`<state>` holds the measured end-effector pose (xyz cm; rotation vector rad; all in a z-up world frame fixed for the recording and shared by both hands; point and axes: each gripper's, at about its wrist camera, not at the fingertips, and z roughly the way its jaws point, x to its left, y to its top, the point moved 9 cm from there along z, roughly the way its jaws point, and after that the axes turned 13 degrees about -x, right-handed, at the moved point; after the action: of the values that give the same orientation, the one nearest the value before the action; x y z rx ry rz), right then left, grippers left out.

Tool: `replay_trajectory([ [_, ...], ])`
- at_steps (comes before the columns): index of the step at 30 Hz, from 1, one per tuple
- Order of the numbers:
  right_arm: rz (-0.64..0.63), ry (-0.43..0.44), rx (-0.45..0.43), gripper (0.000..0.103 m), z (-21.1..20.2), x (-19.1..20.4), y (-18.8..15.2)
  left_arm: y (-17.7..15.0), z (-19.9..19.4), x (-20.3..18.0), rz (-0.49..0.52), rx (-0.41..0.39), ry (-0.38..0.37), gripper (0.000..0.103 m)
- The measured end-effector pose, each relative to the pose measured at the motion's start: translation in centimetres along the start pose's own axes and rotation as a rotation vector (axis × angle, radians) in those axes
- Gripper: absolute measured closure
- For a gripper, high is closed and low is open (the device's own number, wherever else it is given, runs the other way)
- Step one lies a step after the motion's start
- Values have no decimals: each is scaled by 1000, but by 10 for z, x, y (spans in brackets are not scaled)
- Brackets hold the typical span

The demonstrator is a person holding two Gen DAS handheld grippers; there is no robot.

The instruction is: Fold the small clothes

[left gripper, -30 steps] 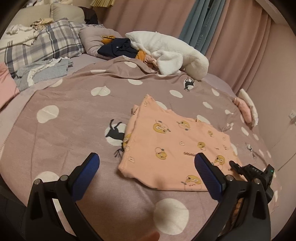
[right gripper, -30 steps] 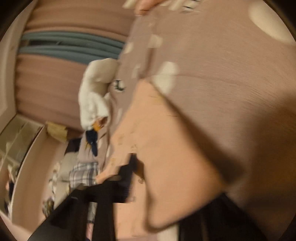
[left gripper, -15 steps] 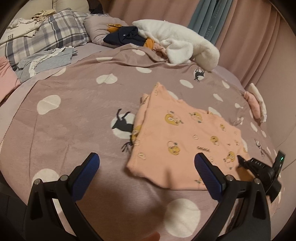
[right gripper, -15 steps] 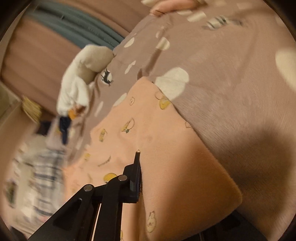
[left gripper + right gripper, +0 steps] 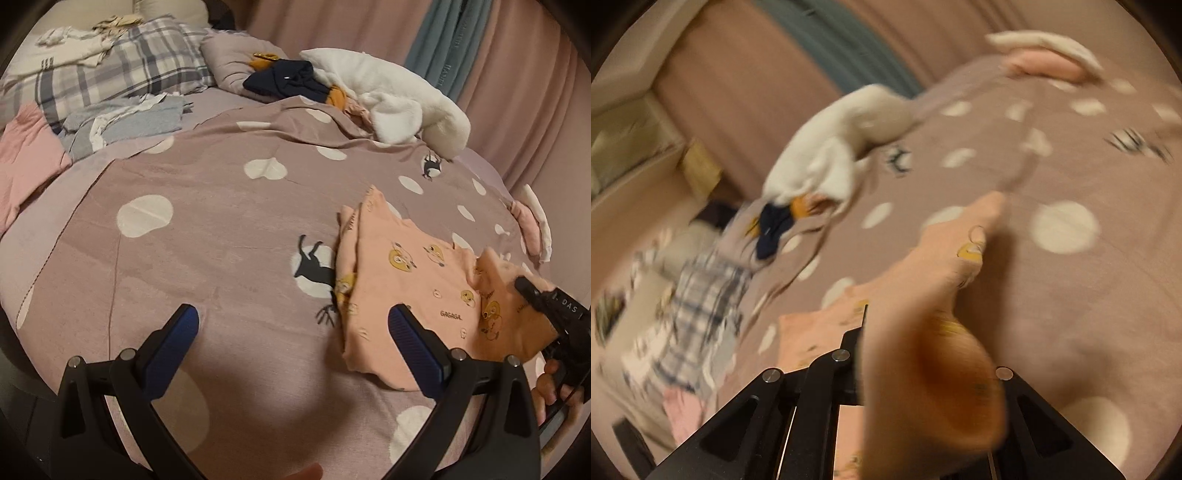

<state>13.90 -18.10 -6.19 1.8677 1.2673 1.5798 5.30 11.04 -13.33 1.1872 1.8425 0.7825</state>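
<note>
From the left wrist camera, the left gripper (image 5: 293,328) hangs over the dotted mauve bedspread (image 5: 207,206) with its blue-padded jaws spread wide and nothing between them; the peach garment (image 5: 413,295) with yellow cartoon prints lies just past the right-hand pad, its near hem reaching behind that finger. At the far right edge the right gripper (image 5: 524,286) comes in, pinching the garment's right corner and lifting it clear of the bed, bare fingers (image 5: 546,387) wrapped round its handle below. Behind, a white plush blanket (image 5: 388,99), a navy bundle (image 5: 288,81) and a plaid pillow (image 5: 110,74) sit at the head of the bed. Over to the right wrist camera, blurred: the right gripper (image 5: 864,325) is closed tight on the peach garment (image 5: 923,295), cloth bunched up over the jaws and draping toward the lens, the tips barely showing. The view is tilted, the bedspread (image 5: 1071,295) sloping away beneath, with the white plush blanket (image 5: 831,155) beyond.
</note>
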Motion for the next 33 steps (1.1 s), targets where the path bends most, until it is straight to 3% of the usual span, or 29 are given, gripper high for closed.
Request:
replay_trajectory([
  [5, -76, 184, 107, 92, 30, 69, -38, 3, 3, 10, -38, 6, 16, 0],
  [8, -160, 235, 186, 92, 41, 95, -69, 7, 2, 17, -24, -3, 48, 0],
  [13, -273, 195, 308, 91, 53, 104, -116, 9, 0, 34, -67, 3, 79, 0],
  [18, -245, 194, 325, 89, 46, 100, -114, 9, -2, 41, -92, 11, 79, 1],
  [22, -236, 280, 366, 82, 37, 111, -120, 11, -4, 42, -75, 4, 91, 0],
  [25, -230, 406, 442, 67, 26, 128, -132, 10, -5, 42, -67, 7, 91, 0],
  [30, -244, 410, 416, 61, 19, 137, -131, 10, -8, 43, -69, 2, 88, 0],
  [33, -154, 486, 432, 43, 14, 143, -124, 10, -8, 44, -74, 9, 79, 0],
])
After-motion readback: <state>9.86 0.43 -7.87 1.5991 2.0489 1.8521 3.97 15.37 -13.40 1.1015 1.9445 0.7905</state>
